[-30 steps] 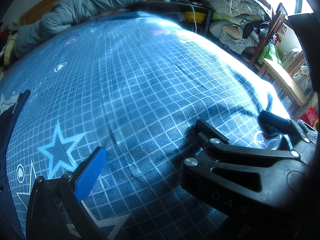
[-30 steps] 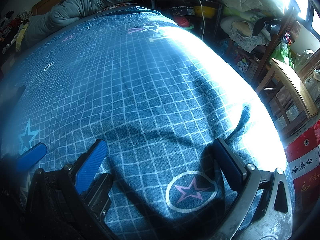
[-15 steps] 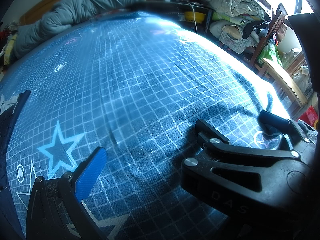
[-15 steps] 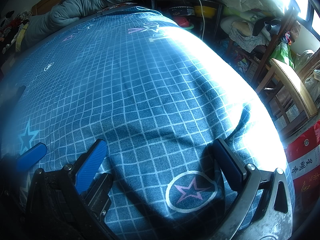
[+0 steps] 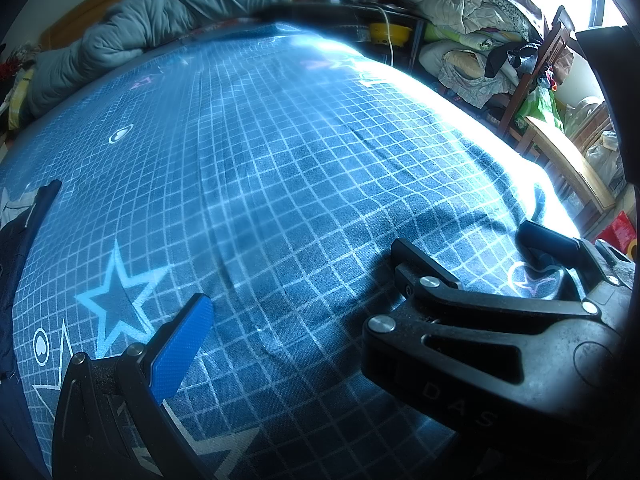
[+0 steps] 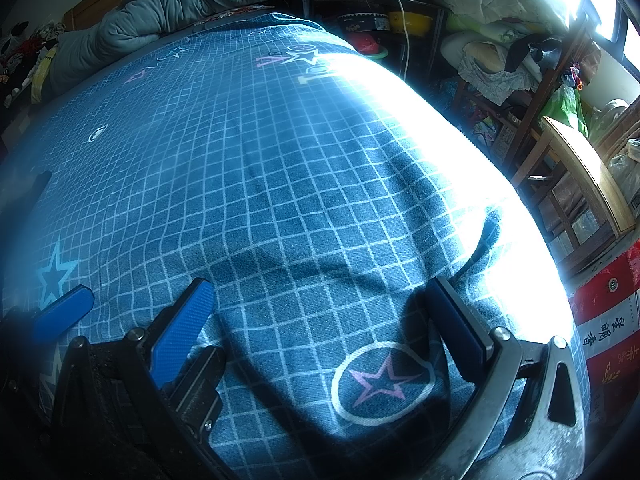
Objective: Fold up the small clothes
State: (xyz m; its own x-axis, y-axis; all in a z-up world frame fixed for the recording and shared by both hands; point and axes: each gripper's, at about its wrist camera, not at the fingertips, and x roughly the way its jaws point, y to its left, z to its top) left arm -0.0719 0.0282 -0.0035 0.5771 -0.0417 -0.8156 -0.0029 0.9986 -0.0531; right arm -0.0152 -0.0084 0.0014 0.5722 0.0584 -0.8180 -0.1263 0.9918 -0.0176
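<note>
The only garment in sight is a dark navy piece of clothing (image 5: 20,264) lying crumpled at the far left edge of the left wrist view, with a pale strip of fabric showing near its top. It sits well to the left of the left claw (image 5: 296,280) and slightly ahead of it, not between the fingers. In the right wrist view it cannot be made out; that edge is dark and blurred.

Both claws are spread wide and hold nothing. The left claw's blue pad (image 5: 182,344) hangs low over the bed sheet (image 5: 304,168), and the right claw (image 6: 316,316) sits close beside it on its right, so near that its black frame fills the lower right of the left view.

The main risk, as I judge it, is pinching the sheet along with the garment: both are dark blue, the sheet already lies in loose wrinkles under the claws, and a low closing bite could gather it. A second risk is the two claws knocking together if the left one swings sideways without clearance. Strong glare from the window on the right side of the bed (image 6: 420,128) may also hide fabric edges there.
</note>
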